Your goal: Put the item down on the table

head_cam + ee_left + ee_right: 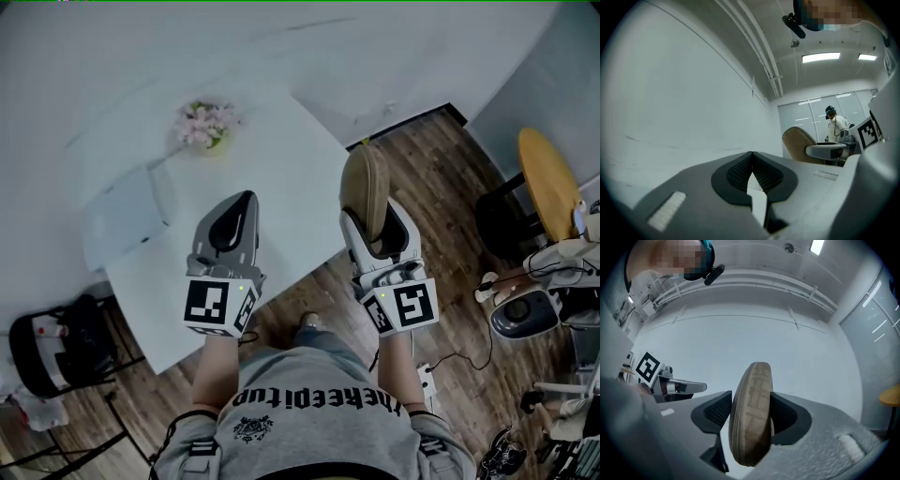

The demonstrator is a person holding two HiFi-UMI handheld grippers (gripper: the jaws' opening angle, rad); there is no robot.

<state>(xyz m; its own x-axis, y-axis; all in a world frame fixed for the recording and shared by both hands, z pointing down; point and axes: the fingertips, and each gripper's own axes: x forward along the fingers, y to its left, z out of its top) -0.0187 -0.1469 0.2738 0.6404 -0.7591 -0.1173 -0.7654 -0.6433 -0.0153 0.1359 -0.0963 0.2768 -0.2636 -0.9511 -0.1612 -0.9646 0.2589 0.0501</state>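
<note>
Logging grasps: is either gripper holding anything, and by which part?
Right gripper clamps a tan oval item by its lower part, jaws on opposite sides; left gripper holds nothing.

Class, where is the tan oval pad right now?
The tan oval pad is clamped in the right gripper; in the head view it sits right of centre, beside the right edge of the white table.

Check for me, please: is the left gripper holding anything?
No. In the left gripper view, the left gripper has its jaws closed together with nothing between them.
</note>
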